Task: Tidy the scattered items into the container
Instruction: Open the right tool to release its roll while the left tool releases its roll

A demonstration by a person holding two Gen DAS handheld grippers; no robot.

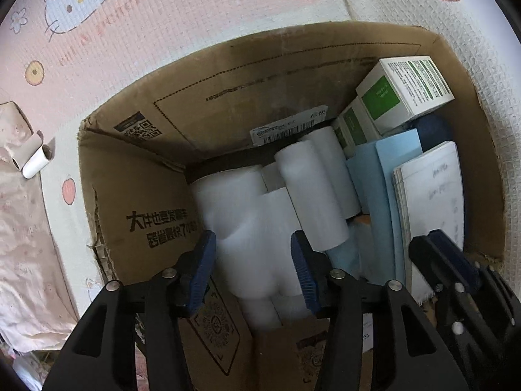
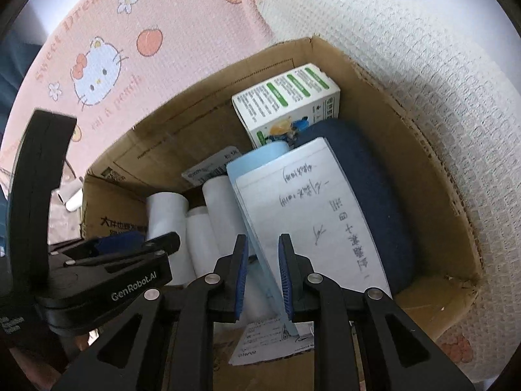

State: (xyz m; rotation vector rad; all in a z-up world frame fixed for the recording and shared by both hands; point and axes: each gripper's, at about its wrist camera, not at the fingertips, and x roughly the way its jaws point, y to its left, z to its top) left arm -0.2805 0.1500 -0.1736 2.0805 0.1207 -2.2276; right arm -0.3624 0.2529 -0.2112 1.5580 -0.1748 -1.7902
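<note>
A brown cardboard box (image 1: 169, 228) printed with black characters and a QR code sits on a pink-and-white waffle-textured blanket (image 1: 146, 32) patterned with cartoon cats, flowers and orange peaches. Inside lie plain white paper rolls (image 1: 312, 195), pale blue sheets (image 1: 390, 169), a white notepad (image 2: 312, 215) with dark handwriting, a navy blue case (image 2: 374, 189) and a white carton (image 1: 403, 88) with green panels. Black grippers carry blue finger pads (image 2: 241, 273).
</note>
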